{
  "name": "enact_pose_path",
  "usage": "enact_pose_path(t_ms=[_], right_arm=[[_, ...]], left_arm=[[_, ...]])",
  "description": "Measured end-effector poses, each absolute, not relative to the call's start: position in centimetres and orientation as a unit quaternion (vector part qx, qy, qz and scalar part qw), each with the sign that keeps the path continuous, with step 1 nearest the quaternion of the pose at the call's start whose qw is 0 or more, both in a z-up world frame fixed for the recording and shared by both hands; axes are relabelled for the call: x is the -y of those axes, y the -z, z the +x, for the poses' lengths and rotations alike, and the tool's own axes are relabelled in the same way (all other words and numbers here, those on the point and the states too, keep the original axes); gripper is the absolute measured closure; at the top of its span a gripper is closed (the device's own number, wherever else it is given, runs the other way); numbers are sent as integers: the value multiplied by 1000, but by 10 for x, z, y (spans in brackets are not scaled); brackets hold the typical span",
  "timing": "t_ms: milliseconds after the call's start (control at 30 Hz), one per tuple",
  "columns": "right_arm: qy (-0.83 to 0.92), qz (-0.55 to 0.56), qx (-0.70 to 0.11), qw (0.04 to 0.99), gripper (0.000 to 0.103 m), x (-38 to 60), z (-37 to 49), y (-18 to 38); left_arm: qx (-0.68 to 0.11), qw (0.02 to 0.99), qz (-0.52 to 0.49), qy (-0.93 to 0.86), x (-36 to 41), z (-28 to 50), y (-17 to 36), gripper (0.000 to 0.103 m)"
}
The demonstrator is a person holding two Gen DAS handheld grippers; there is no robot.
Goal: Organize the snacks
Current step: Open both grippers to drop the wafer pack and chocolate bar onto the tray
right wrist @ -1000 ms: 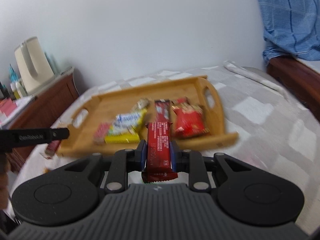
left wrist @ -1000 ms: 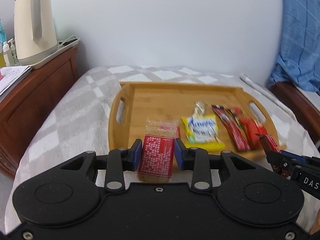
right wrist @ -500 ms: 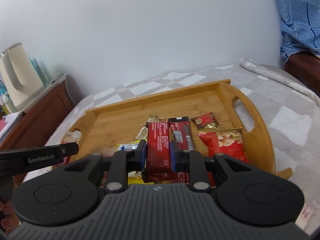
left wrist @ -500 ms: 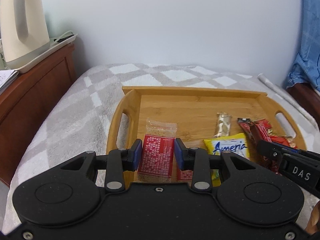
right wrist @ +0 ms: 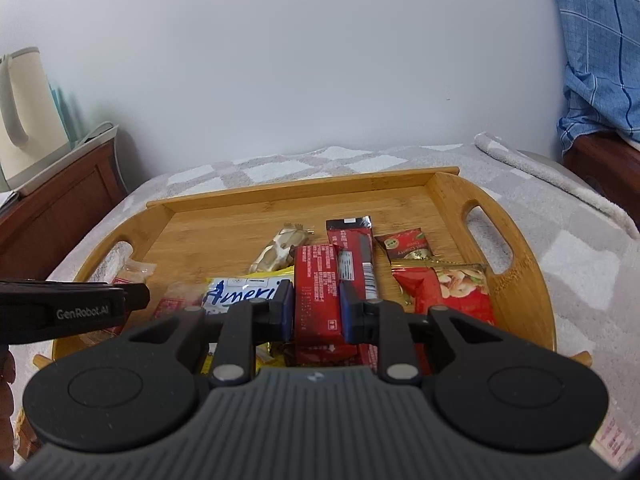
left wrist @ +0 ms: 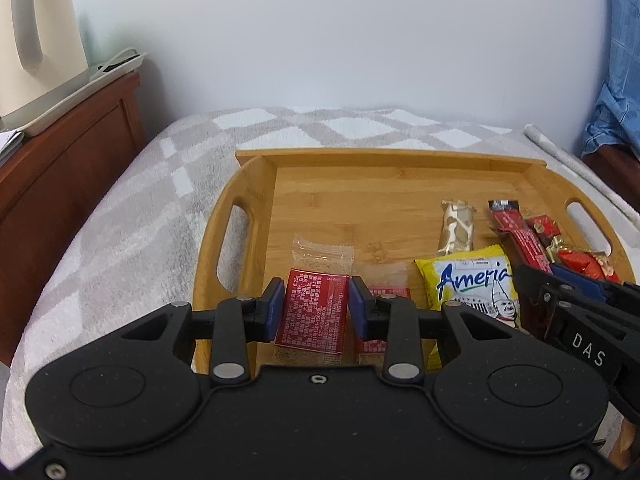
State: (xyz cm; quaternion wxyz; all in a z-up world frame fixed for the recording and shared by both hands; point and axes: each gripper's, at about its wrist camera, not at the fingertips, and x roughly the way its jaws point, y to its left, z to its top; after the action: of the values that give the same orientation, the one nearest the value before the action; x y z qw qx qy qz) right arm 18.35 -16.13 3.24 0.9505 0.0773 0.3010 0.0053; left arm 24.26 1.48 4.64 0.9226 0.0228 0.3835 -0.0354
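Observation:
A bamboo tray (left wrist: pixel 256 184) (right wrist: pixel 448 192) lies on the bed with several snacks in it. My left gripper (left wrist: pixel 314 308) is shut on a red-labelled cracker packet (left wrist: pixel 314 312), held over the tray's near left part. My right gripper (right wrist: pixel 316 308) is shut on a dark red snack bar (right wrist: pixel 318 300), held over the tray's near middle. In the tray lie a yellow "America" packet (left wrist: pixel 472 280) (right wrist: pixel 240 292), a beige nougat bar (left wrist: pixel 456 228) (right wrist: pixel 280 250), a red stick packet (left wrist: pixel 520 236) (right wrist: pixel 356 248) and a red nut bag (right wrist: pixel 452 288). The right gripper's side shows at the left wrist view's right edge.
A cream kettle (left wrist: pixel 36 36) (right wrist: pixel 24 120) stands on a tray atop a wooden nightstand (left wrist: pixel 68 156) to the left. The bed carries a grey-white checked blanket (left wrist: pixel 132 216). A blue checked cloth (right wrist: pixel 600 52) hangs at the right. A white wall lies behind.
Both grippers have moved forward and down over the tray, each still holding its snack. The tray now fills more of both views.

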Motion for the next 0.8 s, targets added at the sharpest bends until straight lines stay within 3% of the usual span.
enact_pose_path(t_ms=[333,467,633,700,800], right_arm=[[-7,69,-300,951,74,159,184,-32],[-8,68,-297,952,62,159,183,-32],[-9,68,-297,953,60,158,181,-33],[-8,67,-294,953,53,159,180,-34],[-11,64,-291,955,51,159,179,-37]], left_arm=[[-394,918,22,30,-17,243,-38,70],[-395,918,22,29,-17,242,-37,70],[-396,917,17,27,-17,242,-38,69],[-397,917,16,23,-17,242,-39,69],[-398,917,19,22,-17,240,-40,65]])
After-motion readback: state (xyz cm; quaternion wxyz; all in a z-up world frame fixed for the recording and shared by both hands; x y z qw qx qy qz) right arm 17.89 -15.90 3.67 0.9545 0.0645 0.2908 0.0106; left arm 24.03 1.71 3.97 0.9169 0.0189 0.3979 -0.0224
